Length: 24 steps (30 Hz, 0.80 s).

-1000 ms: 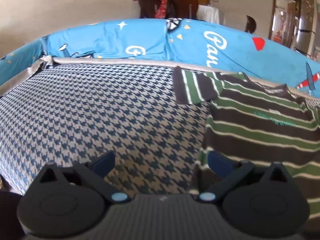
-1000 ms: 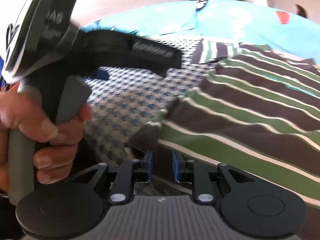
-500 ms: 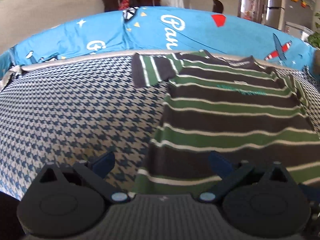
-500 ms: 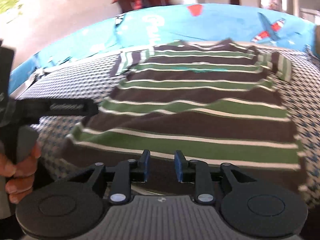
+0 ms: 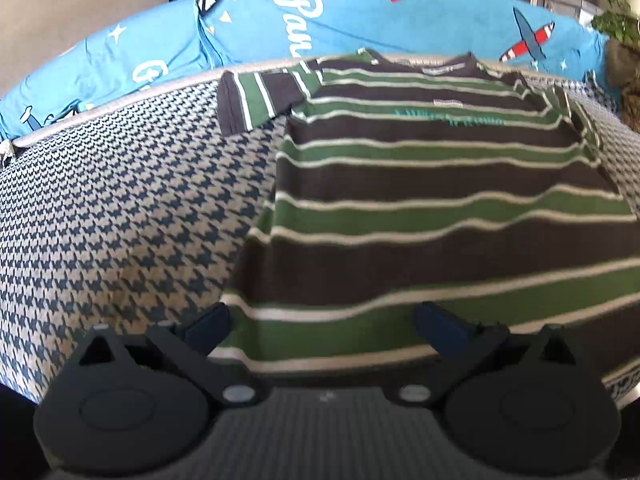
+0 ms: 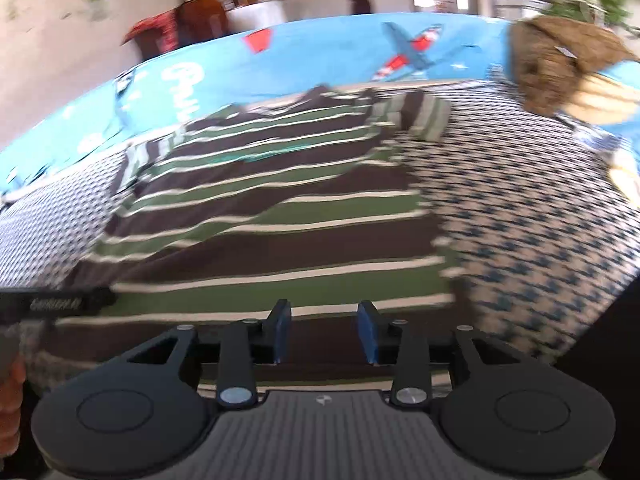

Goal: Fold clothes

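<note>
A dark brown T-shirt with green and white stripes [image 5: 420, 208] lies flat on the houndstooth cover [image 5: 112, 208], collar at the far side. My left gripper [image 5: 324, 326] hangs wide open over the shirt's near left hem, nothing between its fingers. In the right wrist view the same shirt [image 6: 260, 232] is blurred. My right gripper [image 6: 324, 332] hovers over the near hem towards the right corner, its jaws opening, with no cloth pinched between the pads.
A blue printed sheet [image 5: 320, 16] runs along the far side of the cover. A brown furry object [image 6: 560, 64] sits at the far right. The left gripper's handle [image 6: 56, 304] and a hand [image 6: 10, 392] show at the left edge.
Both views swung to the right across the shirt. The right gripper's pads, close together before, now stand apart. The left gripper stayed wide open and now sits over the hem.
</note>
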Available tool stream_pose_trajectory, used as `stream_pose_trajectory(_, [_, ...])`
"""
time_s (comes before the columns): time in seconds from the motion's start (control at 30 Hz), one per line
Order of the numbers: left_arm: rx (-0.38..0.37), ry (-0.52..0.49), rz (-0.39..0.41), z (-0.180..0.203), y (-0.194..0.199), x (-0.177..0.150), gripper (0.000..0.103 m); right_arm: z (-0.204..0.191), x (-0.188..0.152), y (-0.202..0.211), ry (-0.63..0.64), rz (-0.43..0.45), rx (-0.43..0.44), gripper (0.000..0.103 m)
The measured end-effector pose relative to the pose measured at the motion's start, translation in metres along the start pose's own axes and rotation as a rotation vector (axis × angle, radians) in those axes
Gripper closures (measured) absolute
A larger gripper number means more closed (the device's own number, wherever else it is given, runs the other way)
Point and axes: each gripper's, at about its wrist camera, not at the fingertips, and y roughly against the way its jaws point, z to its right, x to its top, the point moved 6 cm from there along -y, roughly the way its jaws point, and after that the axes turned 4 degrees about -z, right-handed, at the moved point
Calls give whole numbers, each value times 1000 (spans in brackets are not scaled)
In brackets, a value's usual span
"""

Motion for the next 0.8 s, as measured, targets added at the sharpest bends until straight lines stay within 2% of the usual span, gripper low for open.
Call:
stream_pose_trajectory(0.23, [-12,8,-11,0,0,-1,0,47,-4,12,-123,16,-126,48])
stream_pose_trajectory(0.43, [-20,13,-16,-1,0,-1,0,65,-10,0,-234,-52,-96,46])
stream_pose_trajectory(0.53, [-21,13,-17,-1,0,-1,0,61,-10,-3,-224,-48,-83,46])
stream_pose_trajectory(0.6, [-20,13,-16,0,0,-1,0,57,-11,-5,-203,-44,-79,55])
stream_pose_trajectory(0.63, [-20,14,-16,0,0,-1,0,55,-12,-5,-192,-45,-88,66])
stream_pose_trajectory(0.8, [-30,12,-14,0,1,0,0,50,-13,-4,-154,-36,-114,94])
